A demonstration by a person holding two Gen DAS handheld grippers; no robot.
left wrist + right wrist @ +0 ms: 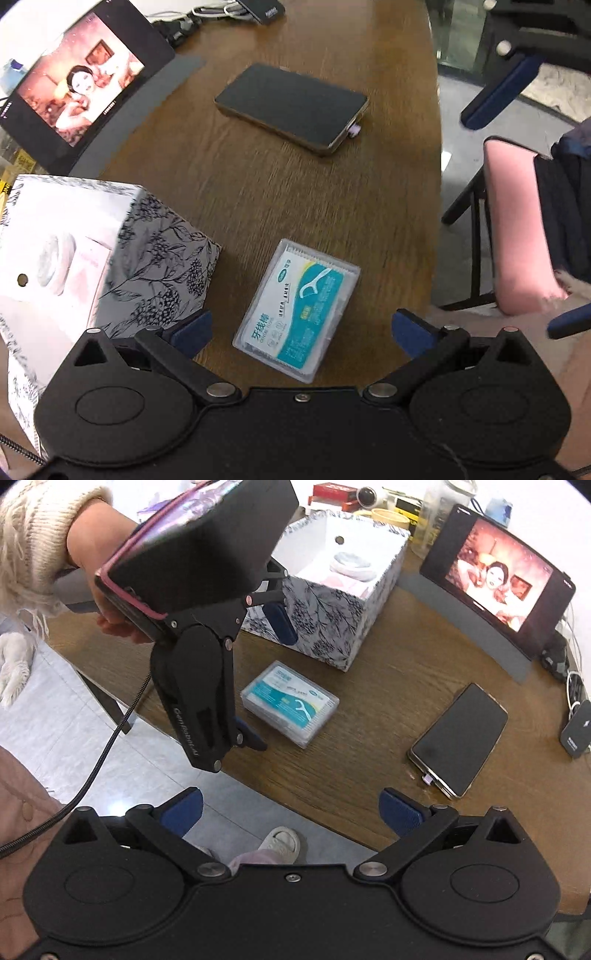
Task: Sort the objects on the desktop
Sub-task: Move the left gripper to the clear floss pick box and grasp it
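On the wooden surface (pixel 258 206), my left tongs (pixel 301 330) gape over the floss-pick box (pixel 297 312): light, slick plastic; I'd pinch its long sides. Right tongs (pixel 291 810) also apart.

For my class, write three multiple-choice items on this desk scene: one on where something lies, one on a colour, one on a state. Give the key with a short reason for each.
1. Where does the clear plastic dental floss pick case with the teal label lie?
A. Inside the floral box
B. On the wooden table, beside the floral box
C. On top of the phone

2. What colour are the pads on the left gripper's fingers?
A. Blue
B. Red
C. Yellow

3. What is the state of the propped black tablet's screen?
A. Dark
B. Covered
C. Lit, showing a picture

Key:
1 B: the case rests flat on the brown wooden table, next to the white open-topped box with black floral print.
2 A: both pads show dark blue.
3 C: a picture shows on the tablet, while the flat black smartphone is dark.
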